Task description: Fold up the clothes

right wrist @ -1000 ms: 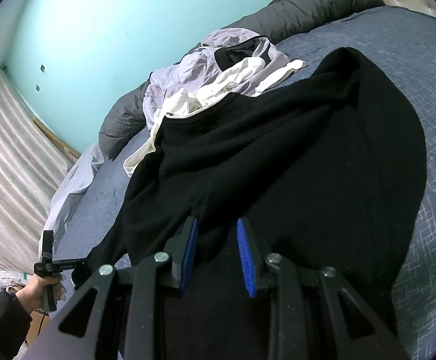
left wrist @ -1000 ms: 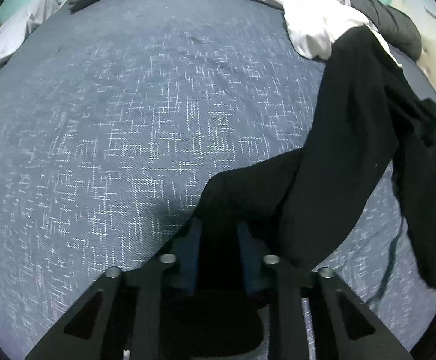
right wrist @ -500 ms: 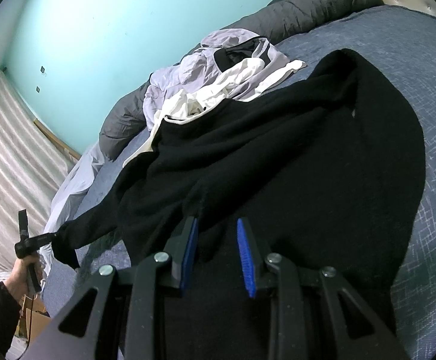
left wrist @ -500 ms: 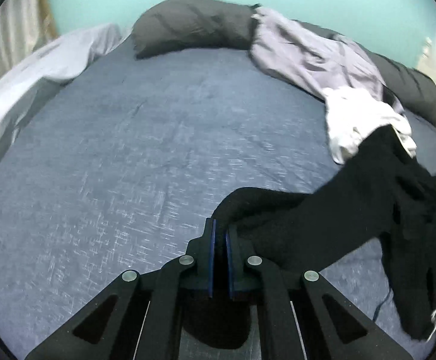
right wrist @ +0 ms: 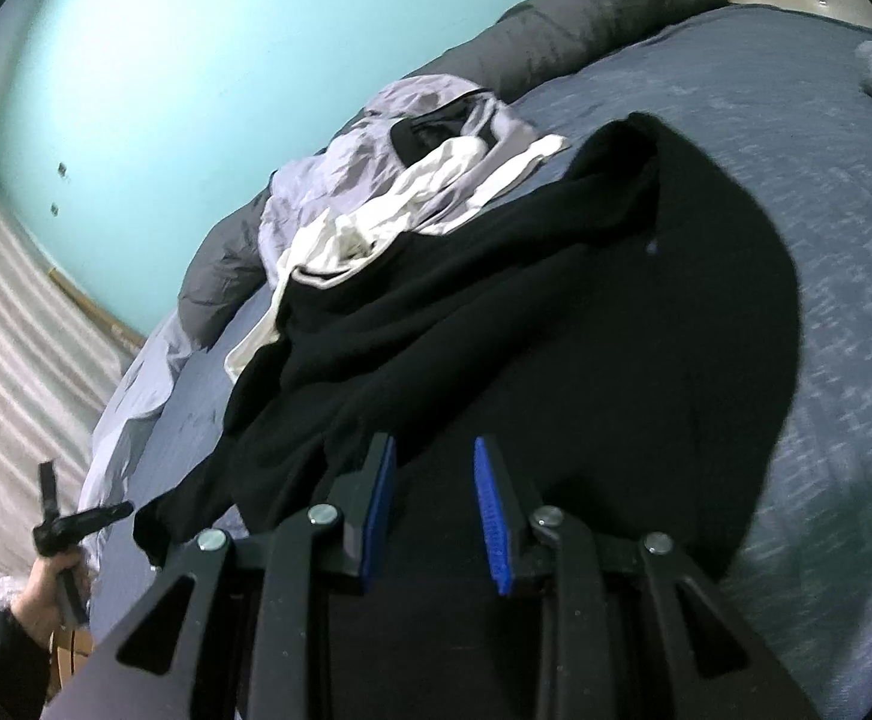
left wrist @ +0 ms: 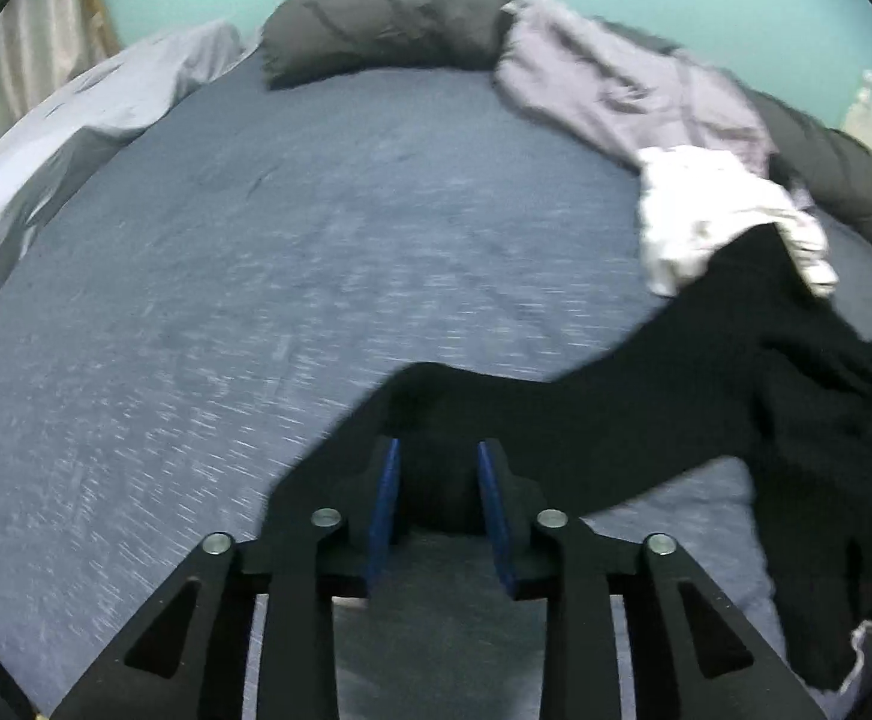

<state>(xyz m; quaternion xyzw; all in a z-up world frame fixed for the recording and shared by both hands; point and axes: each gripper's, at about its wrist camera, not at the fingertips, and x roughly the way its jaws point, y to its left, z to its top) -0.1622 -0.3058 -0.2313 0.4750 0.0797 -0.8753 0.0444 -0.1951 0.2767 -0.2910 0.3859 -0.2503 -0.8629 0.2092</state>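
Observation:
A black long-sleeved garment (left wrist: 706,396) lies spread on the blue-grey bed (left wrist: 316,276). One sleeve is stretched out towards my left gripper (left wrist: 436,456). That gripper is open, and the sleeve's end sits loose between its blue pads (left wrist: 385,486). In the right wrist view the garment's body (right wrist: 556,330) fills the middle. My right gripper (right wrist: 433,456) hovers open just over its near edge and grips nothing. The left gripper (right wrist: 76,525) shows at the far left of that view in a person's hand (right wrist: 46,588), beside the sleeve's tip (right wrist: 151,531).
A heap of lilac clothes (left wrist: 634,84) and white clothes (left wrist: 700,210) lies at the bed's far side, partly under the black garment. Grey pillows (left wrist: 376,24) line the teal wall. A pale duvet (left wrist: 76,120) hangs off the left edge, with a striped curtain (right wrist: 10,324) beyond.
My left gripper shut on the sleeve's end, drew it out to the left, and has now opened. The right gripper stayed open over the garment.

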